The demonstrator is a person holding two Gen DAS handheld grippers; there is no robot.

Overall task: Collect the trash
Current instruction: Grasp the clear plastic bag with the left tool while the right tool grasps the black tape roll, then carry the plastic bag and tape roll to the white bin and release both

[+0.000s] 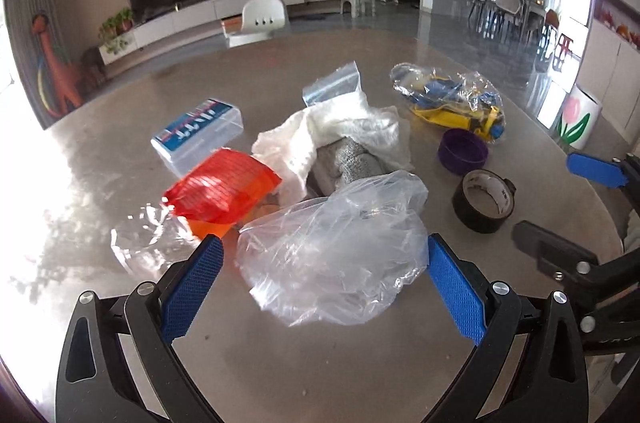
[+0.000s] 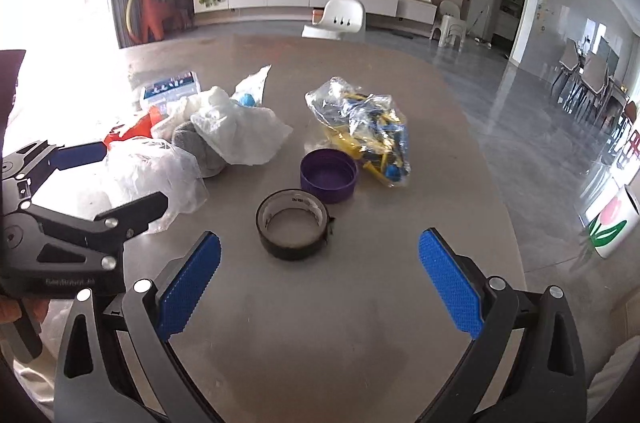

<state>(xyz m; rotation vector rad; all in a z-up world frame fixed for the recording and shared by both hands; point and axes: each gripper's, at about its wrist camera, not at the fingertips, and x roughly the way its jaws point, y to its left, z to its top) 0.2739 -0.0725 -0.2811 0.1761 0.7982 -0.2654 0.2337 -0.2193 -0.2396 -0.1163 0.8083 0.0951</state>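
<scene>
**Left tool is on the clear bag; right tool faces the tape**

Your left tool (image 1: 325, 287) is spread wide, nothing in it, and the crumpled clear plastic bag (image 1: 332, 251) lies dead ahead at 12 o'clock, its near edge already between the blue pads (image 1: 192, 287). That's the relation to work from: the bag's bulk sits slightly toward the right pad, long axis running roughly 10-to-4 across the opening, so I'd judge a straight push fwd and a close should catch it (thin film, may slip or bunch).

Your right tool (image 2: 319, 287) is also wide and empty. It's aimed at the black tape roll (image 2: 293, 229) at 12, near but not between the pads, w/ the purple cup (image 2: 329, 181) just beyond, touching or nearly so. For the clear bag, left is plainly the nearer hand.

More litter on the bench (image 1: 280, 363) behind the bag: red wrapper (image 1: 222, 189) at 10, white crumpled plastic (image 1: 332, 131) at 12 draped over a grey cloth (image 1: 348, 163), small zip bag (image 1: 332, 83) further back.

View diffs:
- Left cam shows the labelled plastic box (image 1: 198, 133) fully; the right cam only glimpses it behind the pile.
- Right cam shows the bag of yellow-blue toy parts (image 2: 360, 127) unobstructed, and the white tulip bin (image 2: 612, 223) on the floor at 3 (likely drop spot, can't confirm).
</scene>
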